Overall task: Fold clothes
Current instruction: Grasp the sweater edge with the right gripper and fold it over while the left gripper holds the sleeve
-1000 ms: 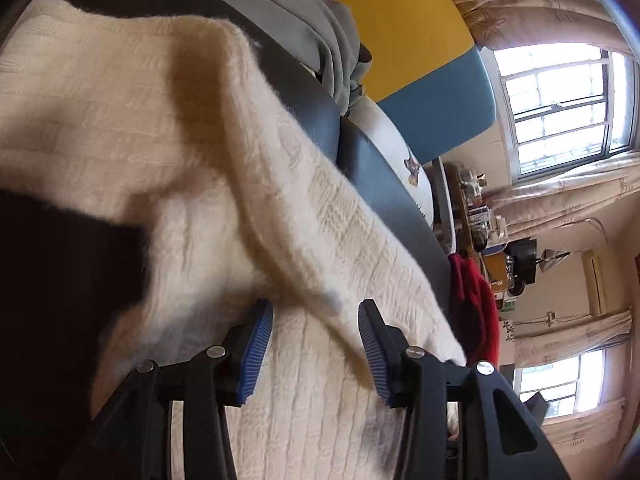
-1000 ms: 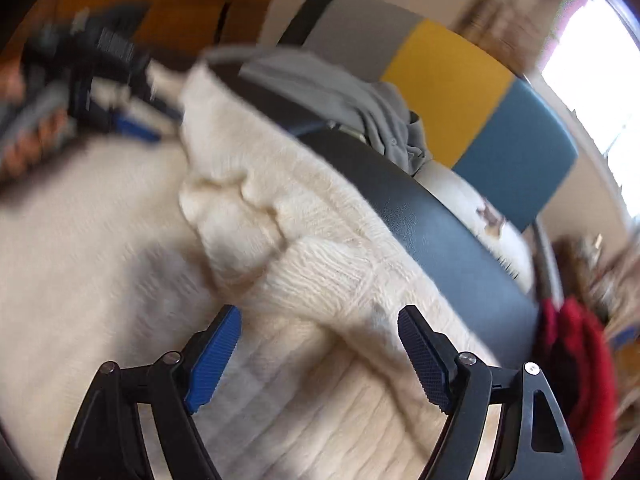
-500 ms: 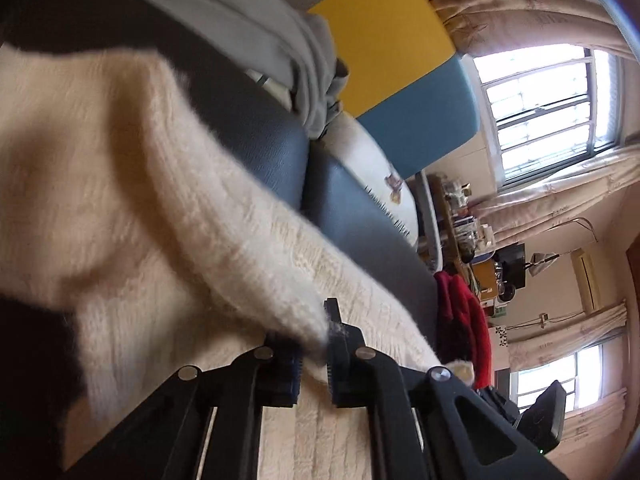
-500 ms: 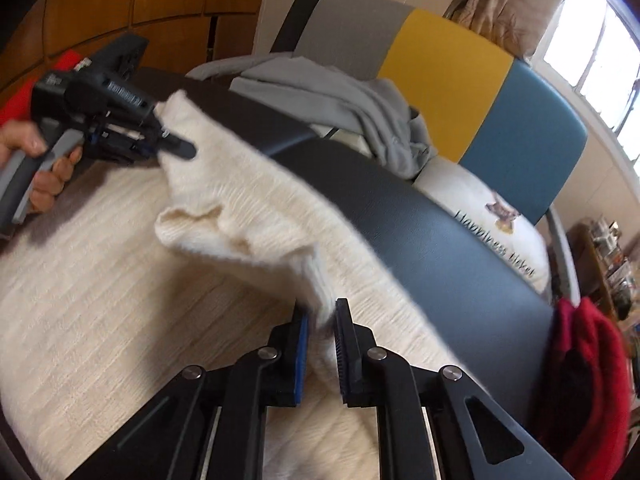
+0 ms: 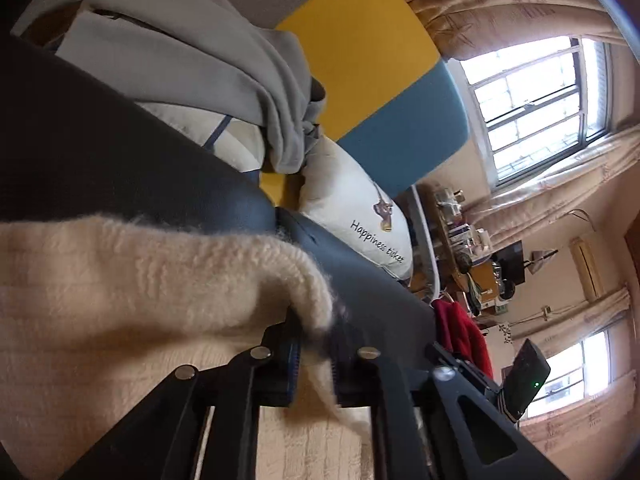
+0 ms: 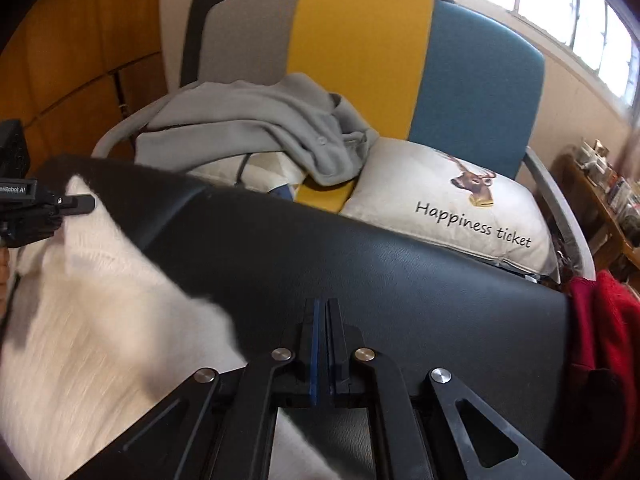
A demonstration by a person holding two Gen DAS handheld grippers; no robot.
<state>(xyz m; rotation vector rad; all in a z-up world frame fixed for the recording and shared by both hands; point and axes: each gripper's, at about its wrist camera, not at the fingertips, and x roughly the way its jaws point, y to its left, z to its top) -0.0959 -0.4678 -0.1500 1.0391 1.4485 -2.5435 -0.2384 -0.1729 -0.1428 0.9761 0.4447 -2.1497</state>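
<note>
**Fold is started, not finished**

Near: the left hand-held gripper point(image 5: 314, 354) is clamped on a fuzzy edge of the cream sweater point(image 5: 120, 280); the knit goes between the blue pads and hangs below them. The right hand-held gripper point(image 6: 322, 344) has its fingers pressed together. Blurred cream knit passes under it, but I cannot tell if cloth is really pinched between the pads.

Progress, as I judge it: one edge of the sweater is lifted and carried over the rest, so prob. a first fold is in hand. The garment is not yet a flat, neat packet; laying down, smoothing and more folds are left. The sweater lies on the black bench point(image 6: 400, 280), w/ its far corner at the left gripper in the right wrist view.

Materials: sweater is thick, soft, hairy wool-like knit w/ ribbed lines, limp and easy to stretch. The bench is smooth dark leather-like padding, w/ a seam.

Farther: a grey garment point(image 6: 260, 128), soft and crumpled, on a chair point(image 6: 360, 48) of grey, yellow, blue cloth panels; a white pillow point(image 6: 460, 208) w/ deer print; red cloth point(image 6: 600, 320) at the bench end. These look not folded yet.
</note>
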